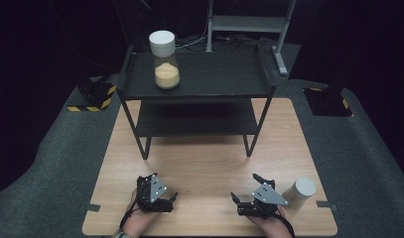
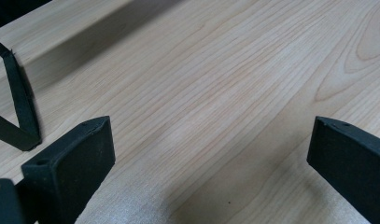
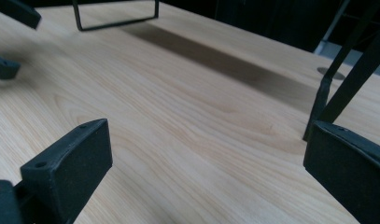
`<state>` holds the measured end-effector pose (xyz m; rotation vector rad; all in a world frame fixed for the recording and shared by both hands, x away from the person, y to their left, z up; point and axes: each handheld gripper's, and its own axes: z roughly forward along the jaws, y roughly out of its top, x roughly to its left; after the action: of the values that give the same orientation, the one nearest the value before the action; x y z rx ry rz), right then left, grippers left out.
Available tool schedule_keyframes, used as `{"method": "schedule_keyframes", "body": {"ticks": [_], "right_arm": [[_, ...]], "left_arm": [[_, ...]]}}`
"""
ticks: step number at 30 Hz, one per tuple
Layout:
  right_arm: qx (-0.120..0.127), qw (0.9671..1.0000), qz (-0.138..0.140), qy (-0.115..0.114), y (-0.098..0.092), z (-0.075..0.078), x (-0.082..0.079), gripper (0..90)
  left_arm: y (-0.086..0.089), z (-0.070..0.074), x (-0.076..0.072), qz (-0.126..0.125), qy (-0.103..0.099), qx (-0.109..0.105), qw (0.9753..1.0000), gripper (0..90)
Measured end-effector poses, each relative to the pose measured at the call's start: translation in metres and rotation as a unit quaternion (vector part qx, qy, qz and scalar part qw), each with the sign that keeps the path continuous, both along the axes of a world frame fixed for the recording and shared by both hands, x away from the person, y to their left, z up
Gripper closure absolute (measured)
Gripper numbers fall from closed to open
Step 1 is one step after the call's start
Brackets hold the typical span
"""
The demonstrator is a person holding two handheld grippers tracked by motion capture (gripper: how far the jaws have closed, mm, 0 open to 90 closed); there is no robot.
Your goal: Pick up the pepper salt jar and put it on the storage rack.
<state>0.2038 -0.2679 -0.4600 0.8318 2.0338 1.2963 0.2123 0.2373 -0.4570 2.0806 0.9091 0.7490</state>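
Fingers of left gripper (image 1: 166, 197) and right gripper (image 1: 245, 194) spread open, empty, over table (image 1: 209, 163); white jar (image 1: 300, 193) beside right.

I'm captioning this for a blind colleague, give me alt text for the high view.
Two hand-held grippers, the left gripper and the right gripper, rest open near the front edge of a wooden table. A white-capped jar stands just right of the right gripper, and a jar of tan powder sits on top of a black two-tier shelf behind.

Dim surroundings, lit tabletop, perhaps slightly soft
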Motion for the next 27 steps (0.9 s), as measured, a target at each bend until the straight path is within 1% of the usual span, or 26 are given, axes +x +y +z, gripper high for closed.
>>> {"method": "schedule_keyframes", "body": {"ticks": [2, 7, 8, 9, 11, 13, 14, 16, 18, 21, 22, 23, 25, 26, 27], "right_arm": [[0.002, 1.0, 0.002, -0.003, 0.0, 0.0, -0.001, 0.5], [0.012, 0.9997, 0.0, -0.02, -0.001, 0.004, -0.006, 0.6], [0.012, 0.9997, 0.0, -0.02, -0.001, 0.004, -0.006, 0.6], [0.018, 0.9995, -0.004, -0.023, -0.002, 0.008, -0.008, 0.6], [0.022, 0.9995, -0.006, -0.024, -0.002, 0.01, -0.01, 0.5], [0.03, 0.9992, -0.008, -0.025, -0.004, 0.015, -0.013, 0.5], [0.03, 0.9992, -0.008, -0.025, -0.004, 0.015, -0.013, 0.5], [0.034, 0.9989, -0.006, -0.033, -0.006, 0.02, -0.017, 0.5], [0.036, 0.9987, -0.007, -0.035, -0.006, 0.022, -0.019, 0.5], [0.04, 0.9981, -0.01, -0.045, -0.008, 0.034, -0.027, 0.0], [0.04, 0.9981, -0.01, -0.045, -0.008, 0.034, -0.027, 0.0], [0.044, 0.9977, -0.013, -0.049, -0.011, 0.04, -0.03, 0.0], [0.045, 0.9976, -0.015, -0.05, -0.012, 0.041, -0.031, 0.0], [0.052, 0.9973, -0.016, -0.049, -0.016, 0.045, -0.034, 0.0], [0.055, 0.997, -0.018, -0.052, -0.019, 0.047, -0.036, 0.0]], "left_arm": [[0.0, 0.0, 0.0, 0.001, 0.001, -0.002, 1.0, 1.1], [0.001, 0.001, 0.001, 0.002, 0.003, -0.004, 1.0, 1.1], [0.001, 0.0, 0.001, 0.002, 0.003, -0.004, 1.0, 1.1], [0.001, 0.0, 0.001, 0.002, 0.003, -0.004, 1.0, 1.1], [0.001, 0.0, 0.001, 0.002, 0.003, -0.003, 1.0, 1.1], [0.001, 0.0, 0.001, 0.002, 0.002, -0.002, 1.0, 1.1], [0.0, 0.0, 0.001, 0.001, 0.002, -0.002, 1.0, 1.1], [-0.001, 0.001, 0.001, 0.0, 0.002, 0.003, 1.0, 1.1], [-0.001, 0.001, 0.001, 0.0, 0.002, 0.004, 1.0, 1.1], [-0.001, 0.001, 0.001, 0.0, 0.002, 0.002, 1.0, 1.1], [0.0, 0.001, 0.001, 0.0, 0.003, 0.001, 1.0, 1.1], [0.0, 0.001, 0.001, 0.0, 0.003, 0.001, 1.0, 1.1], [-0.001, 0.001, 0.001, -0.001, 0.003, 0.001, 1.0, 1.1], [-0.001, 0.001, 0.001, -0.001, 0.003, 0.003, 1.0, 1.1], [-0.001, 0.001, 0.001, -0.001, 0.003, 0.003, 1.0, 1.1]]}}
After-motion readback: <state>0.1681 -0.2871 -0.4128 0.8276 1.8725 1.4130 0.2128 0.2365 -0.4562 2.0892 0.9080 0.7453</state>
